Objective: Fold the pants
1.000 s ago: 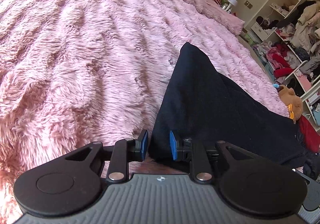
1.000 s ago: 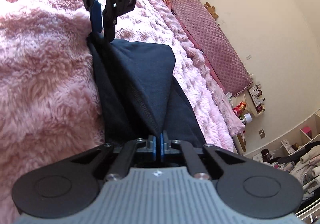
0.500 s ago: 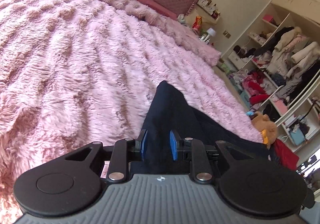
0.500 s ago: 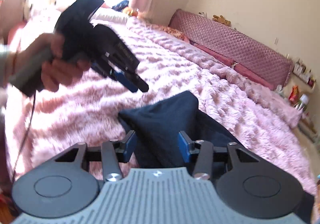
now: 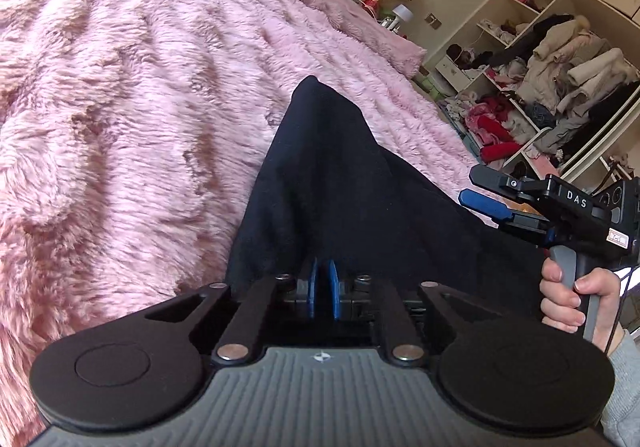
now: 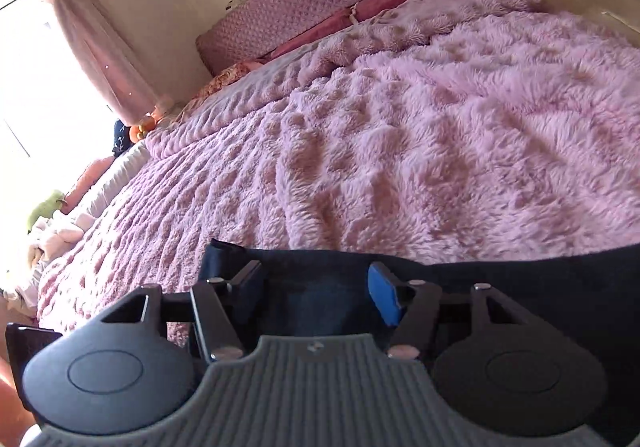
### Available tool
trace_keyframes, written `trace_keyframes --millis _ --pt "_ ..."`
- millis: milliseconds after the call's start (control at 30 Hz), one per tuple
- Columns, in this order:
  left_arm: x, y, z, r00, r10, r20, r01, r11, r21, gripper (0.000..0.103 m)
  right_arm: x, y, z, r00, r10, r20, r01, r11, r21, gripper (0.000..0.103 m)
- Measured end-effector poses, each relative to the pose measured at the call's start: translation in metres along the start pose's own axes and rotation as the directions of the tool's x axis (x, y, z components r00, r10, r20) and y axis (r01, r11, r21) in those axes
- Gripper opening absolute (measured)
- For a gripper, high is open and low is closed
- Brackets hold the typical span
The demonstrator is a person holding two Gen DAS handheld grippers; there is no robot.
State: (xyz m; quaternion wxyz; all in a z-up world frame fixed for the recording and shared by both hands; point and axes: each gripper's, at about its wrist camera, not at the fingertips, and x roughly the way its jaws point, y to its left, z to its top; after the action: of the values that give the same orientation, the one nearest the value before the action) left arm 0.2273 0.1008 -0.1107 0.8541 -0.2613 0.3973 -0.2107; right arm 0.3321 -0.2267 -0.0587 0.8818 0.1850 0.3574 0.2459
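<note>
Left wrist view: the left gripper [image 5: 322, 293] has just been closing; its blue pads are nearly together over the near edge of the dark pants [image 5: 340, 183], though whether cloth is pinched between them cannot be told. The pants stretch ahead of it across the pink blanket [image 5: 140, 107]. To its right, the right gripper [image 5: 478, 193] hovers released above the cloth.

Right wrist view: the right gripper [image 6: 316, 295] has just been opening, with the pants [image 6: 520, 287] directly beneath the spread jaws, unheld. Judged step: regrasping for another fold. Next, lower the right gripper onto an edge and close.

Bed with fluffy pink blanket [image 5: 140, 95]; dark pants [image 5: 360, 187] lying on it
</note>
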Motion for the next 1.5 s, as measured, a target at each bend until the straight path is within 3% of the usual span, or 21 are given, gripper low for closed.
trace_keyframes --millis 167,300,333,400,467,533,600,633,667,833,900,967,1033,1100,1200,1300,1433,1500 --pt "0.003 0.021 0.007 0.997 -0.067 -0.027 0.064 0.994 -0.094 0.010 0.008 -0.018 0.029 0.985 0.059 -0.165 -0.094 0.973 -0.212 0.056" --pt "0.002 0.027 0.008 0.998 -0.066 -0.022 0.063 0.990 -0.128 0.006 0.037 -0.014 0.039 0.943 0.084 -0.322 -0.207 0.906 -0.368 0.054" --pt "0.000 0.032 0.008 0.998 -0.055 -0.003 0.054 0.986 -0.159 0.006 0.044 -0.012 0.039 0.931 0.082 -0.355 -0.228 0.891 -0.393 0.053" --pt "-0.004 0.038 0.008 0.999 0.007 0.041 0.001 0.979 -0.202 0.006 0.057 -0.007 0.036 0.928 0.065 -0.366 -0.241 0.855 -0.459 0.048" --pt "-0.004 0.039 0.008 0.996 0.060 0.066 -0.046 0.981 -0.189 0.006 0.070 -0.007 0.036 0.918 0.081 -0.388 -0.268 0.849 -0.456 0.047" --pt "-0.002 0.039 0.007 0.996 0.069 0.057 -0.058 0.983 -0.174 0.006 0.082 -0.006 0.035 0.907 0.083 -0.413 -0.288 0.839 -0.463 0.034" --pt "-0.003 0.039 0.007 0.996 0.068 0.054 -0.057 0.983 -0.174 0.006 0.084 -0.005 0.036 0.901 0.085 -0.426 -0.305 0.821 -0.482 0.010" --pt "-0.004 0.038 0.007 0.997 0.065 0.051 -0.055 0.983 -0.176 0.006 0.082 -0.007 0.039 0.899 0.098 -0.427 -0.315 0.822 -0.474 0.007" --pt "-0.004 0.038 0.007 0.997 0.062 0.049 -0.052 0.982 -0.181 0.006 0.078 -0.009 0.042 0.900 0.113 -0.421 -0.320 0.827 -0.462 0.001" --pt "-0.010 0.040 0.003 0.996 0.073 0.048 -0.063 0.981 -0.182 0.006 0.065 -0.006 0.044 0.933 0.086 -0.348 -0.263 0.824 -0.502 0.000" --pt "-0.015 0.039 -0.001 0.995 0.087 0.048 -0.077 0.981 -0.180 0.006 0.063 -0.005 0.045 0.963 0.021 -0.268 -0.170 0.822 -0.544 0.000" --pt "-0.018 0.038 -0.003 0.994 0.095 0.047 -0.085 0.978 -0.188 0.006 0.059 -0.012 0.051 0.978 -0.009 -0.210 -0.104 0.845 -0.525 0.000" --pt "-0.021 0.038 -0.004 0.994 0.102 0.042 -0.092 0.976 -0.198 0.006 0.053 -0.018 0.057 0.974 0.024 -0.226 -0.127 0.882 -0.455 0.000" --pt "-0.024 0.038 -0.005 0.992 0.120 0.035 -0.111 0.972 -0.208 0.006 0.044 -0.013 0.055 0.975 0.020 -0.222 -0.124 0.876 -0.466 0.000" --pt "-0.029 0.036 -0.004 0.972 0.236 0.014 -0.229 0.955 -0.190 0.006 0.029 0.000 0.045 0.973 0.066 -0.221 -0.163 0.875 -0.455 0.000" --pt "-0.032 0.033 -0.005 0.969 0.248 0.010 -0.243 0.953 -0.179 0.006 0.021 0.020 0.028 0.971 0.099 -0.217 -0.189 0.875 -0.445 0.001" --pt "-0.034 0.026 -0.003 0.971 0.238 0.013 -0.233 0.958 -0.167 0.006 0.042 0.059 0.001 0.981 -0.019 -0.192 -0.062 0.911 -0.408 0.006" --pt "-0.039 0.022 -0.001 0.974 0.227 0.022 -0.220 0.961 -0.170 0.006 0.058 0.080 -0.017 0.982 -0.037 -0.184 -0.034 0.929 -0.368 0.006"
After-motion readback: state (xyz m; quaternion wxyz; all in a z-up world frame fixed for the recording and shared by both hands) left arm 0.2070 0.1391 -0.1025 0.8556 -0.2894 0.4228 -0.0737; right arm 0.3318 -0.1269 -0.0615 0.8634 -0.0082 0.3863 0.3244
